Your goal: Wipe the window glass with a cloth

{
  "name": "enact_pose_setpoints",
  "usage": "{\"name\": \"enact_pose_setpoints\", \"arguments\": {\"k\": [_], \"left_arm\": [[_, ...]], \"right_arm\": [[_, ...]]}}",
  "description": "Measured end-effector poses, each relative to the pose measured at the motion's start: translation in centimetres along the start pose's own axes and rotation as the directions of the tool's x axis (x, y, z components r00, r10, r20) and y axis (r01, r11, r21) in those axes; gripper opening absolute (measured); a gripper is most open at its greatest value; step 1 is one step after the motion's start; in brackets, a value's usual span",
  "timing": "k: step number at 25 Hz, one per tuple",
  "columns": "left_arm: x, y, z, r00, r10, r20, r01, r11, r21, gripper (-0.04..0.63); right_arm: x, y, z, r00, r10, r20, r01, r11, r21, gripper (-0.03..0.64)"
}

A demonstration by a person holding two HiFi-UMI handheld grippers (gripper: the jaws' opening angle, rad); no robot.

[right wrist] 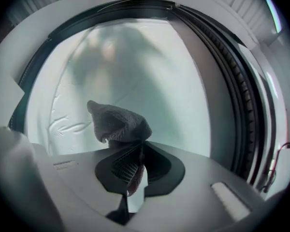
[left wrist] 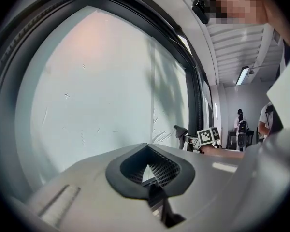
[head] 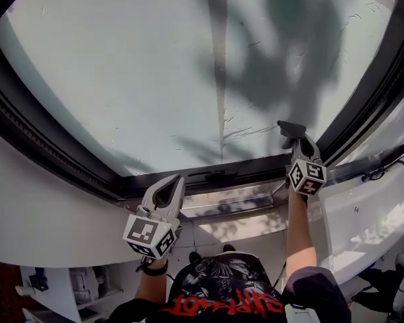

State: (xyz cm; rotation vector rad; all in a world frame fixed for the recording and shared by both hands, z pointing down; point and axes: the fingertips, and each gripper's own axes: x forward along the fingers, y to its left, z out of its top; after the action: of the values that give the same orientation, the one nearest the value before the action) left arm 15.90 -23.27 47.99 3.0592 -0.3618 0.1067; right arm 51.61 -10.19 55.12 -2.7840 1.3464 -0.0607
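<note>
The window glass (head: pixel 155 66) fills the upper head view, frosted and streaked, inside a black frame (head: pixel 47 147). My right gripper (head: pixel 295 137) is raised against the lower right part of the pane, shut on a dark grey cloth (head: pixel 291 129). In the right gripper view the cloth (right wrist: pixel 118 123) bunches out of the closed jaws right at the glass (right wrist: pixel 150 71). My left gripper (head: pixel 170 188) hangs lower, below the frame's bottom rail, shut and holding nothing. The left gripper view shows the glass (left wrist: pixel 96 91) ahead and the right gripper's marker cube (left wrist: pixel 209 135) beyond.
A white sill and wall (head: pixel 47 207) run under the frame. Cables (head: pixel 384 172) lie at the right on a white ledge. In the left gripper view, people (left wrist: pixel 241 127) stand far off in a room with ceiling lights (left wrist: pixel 242 75).
</note>
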Motion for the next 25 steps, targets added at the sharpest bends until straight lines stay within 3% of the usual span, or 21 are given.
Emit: {"name": "enact_pose_setpoints", "arguments": {"k": [6,8,11,13,15,17,18,21,25], "left_arm": [[0.9,-1.7,-2.0,0.998,0.013,-0.058,-0.014,1.000,-0.018,0.006],[0.4,-1.6,-3.0,0.996,0.033,-0.078,-0.035,0.999,-0.028,0.006],[-0.7,-1.2,-3.6,0.993,0.077,-0.084,-0.081,0.996,-0.036,0.006],[-1.7,-0.6,-3.7,0.991,0.107,-0.078,-0.110,0.993,-0.037,0.006],[-2.8,0.3,-3.6,0.990,0.124,-0.072,-0.127,0.991,-0.035,0.006],[-4.6,1.4,-3.7,0.985,0.156,-0.068,-0.159,0.987,-0.034,0.006],[-5.7,2.0,-3.6,0.981,0.185,-0.065,-0.187,0.982,-0.031,0.006],[-9.0,3.3,-2.9,0.968,0.245,-0.048,-0.246,0.969,-0.001,0.006],[-13.2,4.9,-2.4,0.962,0.271,-0.031,-0.270,0.962,0.031,0.006]], "right_arm": [[-0.6,-11.3,-1.7,0.973,-0.221,-0.071,0.225,0.973,0.056,0.017],[-0.8,-12.2,-2.4,0.968,-0.238,-0.076,0.244,0.965,0.096,0.017],[-0.4,-8.9,-2.1,0.988,-0.150,-0.022,0.152,0.979,0.138,0.017],[-0.4,-3.0,-0.8,0.998,-0.017,0.057,0.009,0.991,0.134,0.017],[-1.1,5.1,0.2,0.984,0.133,0.121,-0.144,0.985,0.093,0.017],[-2.0,14.2,0.7,0.946,0.283,0.158,-0.295,0.954,0.056,0.017],[-2.2,19.1,0.9,0.914,0.372,0.162,-0.383,0.923,0.039,0.017],[-3.3,33.7,0.4,0.775,0.622,0.112,-0.624,0.781,-0.015,0.017],[-5.0,48.0,-2.9,0.642,0.767,-0.008,-0.767,0.641,-0.034,0.017]]}}
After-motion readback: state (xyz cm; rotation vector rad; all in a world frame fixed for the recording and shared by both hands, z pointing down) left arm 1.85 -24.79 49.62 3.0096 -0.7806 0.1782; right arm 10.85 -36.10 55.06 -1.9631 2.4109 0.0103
